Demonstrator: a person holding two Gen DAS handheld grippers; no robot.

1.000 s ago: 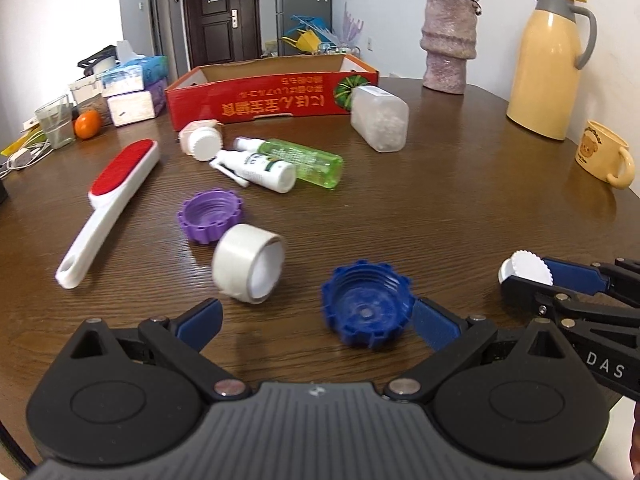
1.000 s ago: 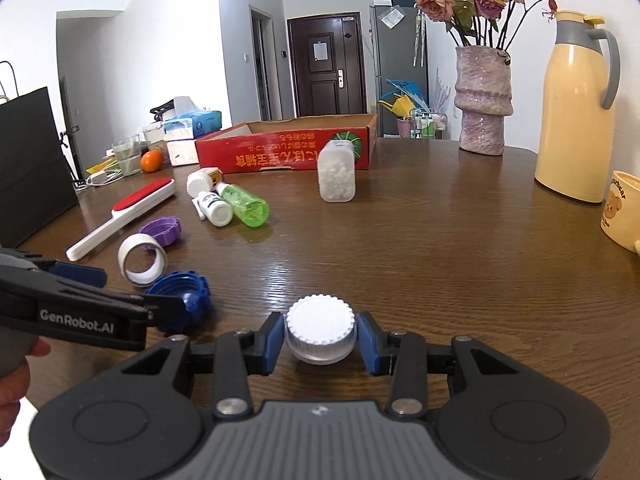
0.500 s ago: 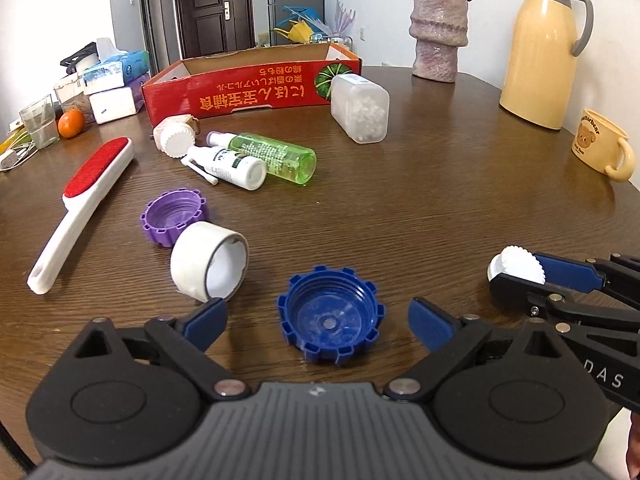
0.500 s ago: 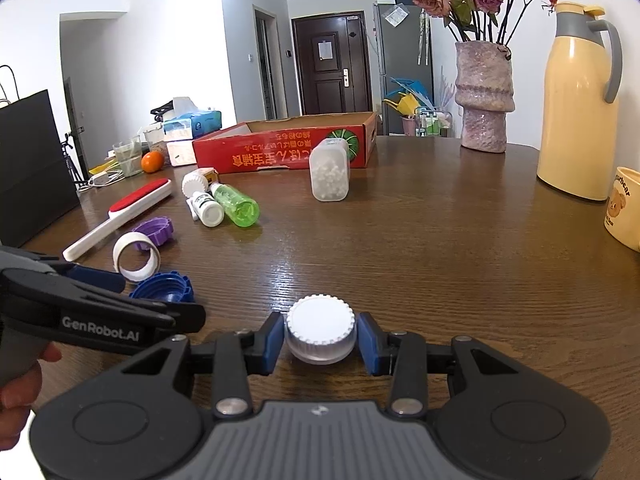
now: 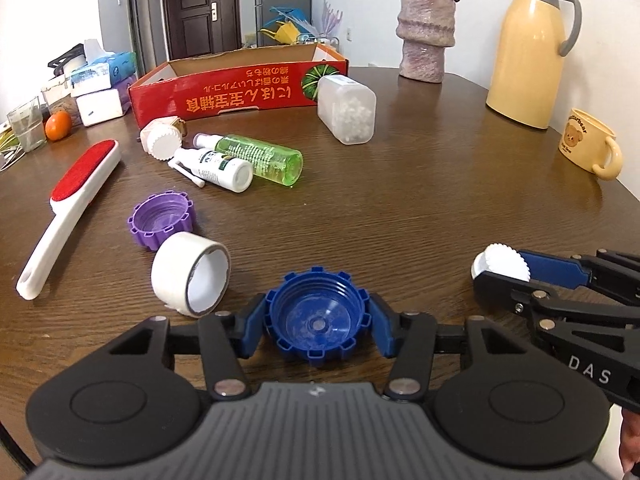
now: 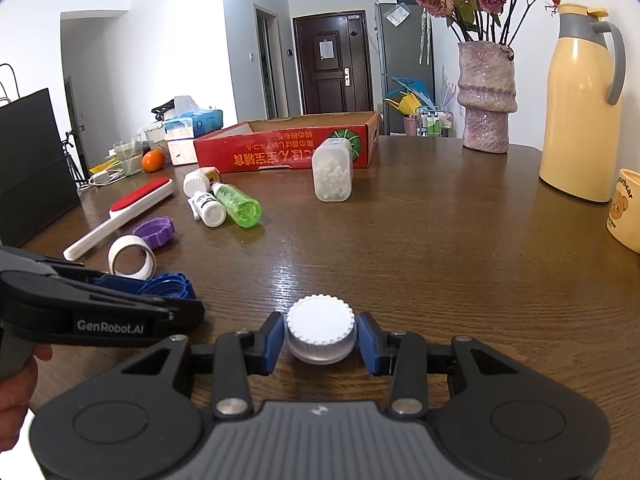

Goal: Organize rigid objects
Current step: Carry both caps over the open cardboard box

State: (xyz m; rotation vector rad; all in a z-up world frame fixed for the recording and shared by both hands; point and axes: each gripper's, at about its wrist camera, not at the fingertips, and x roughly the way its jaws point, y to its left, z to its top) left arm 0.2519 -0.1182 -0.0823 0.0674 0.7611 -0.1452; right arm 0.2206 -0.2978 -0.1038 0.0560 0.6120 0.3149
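My left claw [image 5: 316, 330] is closing around the blue cap [image 5: 316, 322], which lies open side up on the tabletop [image 5: 420, 208] between my two blue pads; the pads look to be touching its ribbed rim on either side, though I judge the squeeze is not yet finished; I take it across its widest part because the ribs give the pads something to bite on. My right claw [image 6: 320, 340] pinches the white cap [image 6: 320, 334] by its ridged edge, top side up, low over the tabletop and just beside my left claw; I hold it there, I think, so that both caps can go off together. The red box [image 5: 240, 92] stands open at the far side, well apart from both claws, and it seems the likely home for loose things. The tape roll [image 5: 190, 276] lies on its side just left of the blue cap, with the purple cap [image 5: 162, 224] touching or nearly touching it behind; the green bottle [image 5: 260, 158] and white bottle [image 5: 216, 168] lie side by side nearer the box; the lint brush [image 5: 68, 208] lies at the left; all wait their turn.
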